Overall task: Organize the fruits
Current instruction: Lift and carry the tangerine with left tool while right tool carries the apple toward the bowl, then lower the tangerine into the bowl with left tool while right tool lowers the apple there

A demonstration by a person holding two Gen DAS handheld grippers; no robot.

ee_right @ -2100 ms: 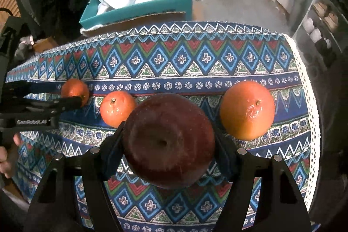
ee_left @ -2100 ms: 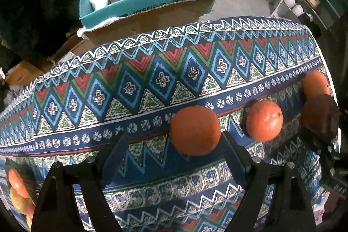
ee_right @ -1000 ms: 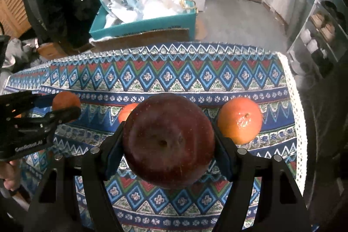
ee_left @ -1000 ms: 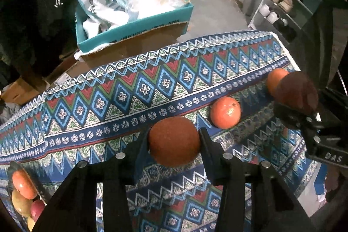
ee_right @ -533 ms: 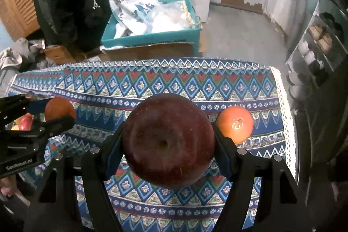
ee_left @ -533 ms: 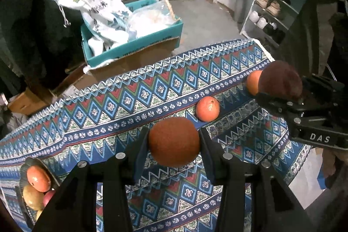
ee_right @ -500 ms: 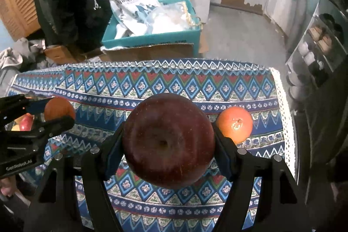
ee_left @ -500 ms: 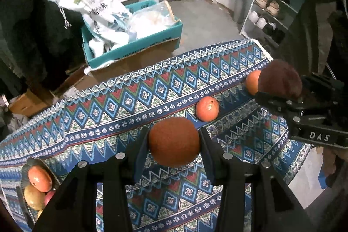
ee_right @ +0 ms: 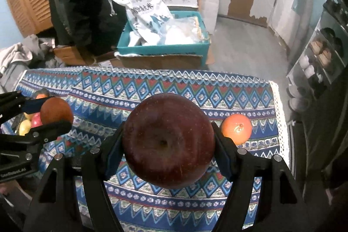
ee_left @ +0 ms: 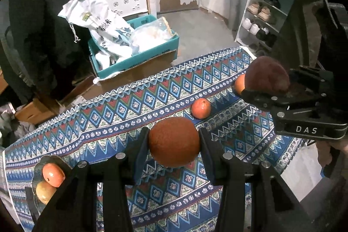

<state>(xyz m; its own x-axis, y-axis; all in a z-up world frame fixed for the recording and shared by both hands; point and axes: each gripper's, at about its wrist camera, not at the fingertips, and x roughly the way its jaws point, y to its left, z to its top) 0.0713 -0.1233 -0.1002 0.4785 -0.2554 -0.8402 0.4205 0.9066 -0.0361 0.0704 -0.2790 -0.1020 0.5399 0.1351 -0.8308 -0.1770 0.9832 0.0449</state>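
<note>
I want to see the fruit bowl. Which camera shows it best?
The left wrist view: the fruit bowl sits clear at lower left. In the right wrist view the left gripper and its orange mostly hide it.

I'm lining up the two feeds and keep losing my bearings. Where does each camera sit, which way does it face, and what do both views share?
Left wrist: rides the left hand-held gripper, looking down along its fingers at the orange it grips, over the patterned tablecloth; the fruit plate lies at the lower left.
Right wrist: rides the right hand-held gripper, looking down at the dark red apple it grips, over the same cloth.
Shared: each view shows the other gripper with its fruit, the loose orange by the cloth's right edge, and the teal box.
</note>
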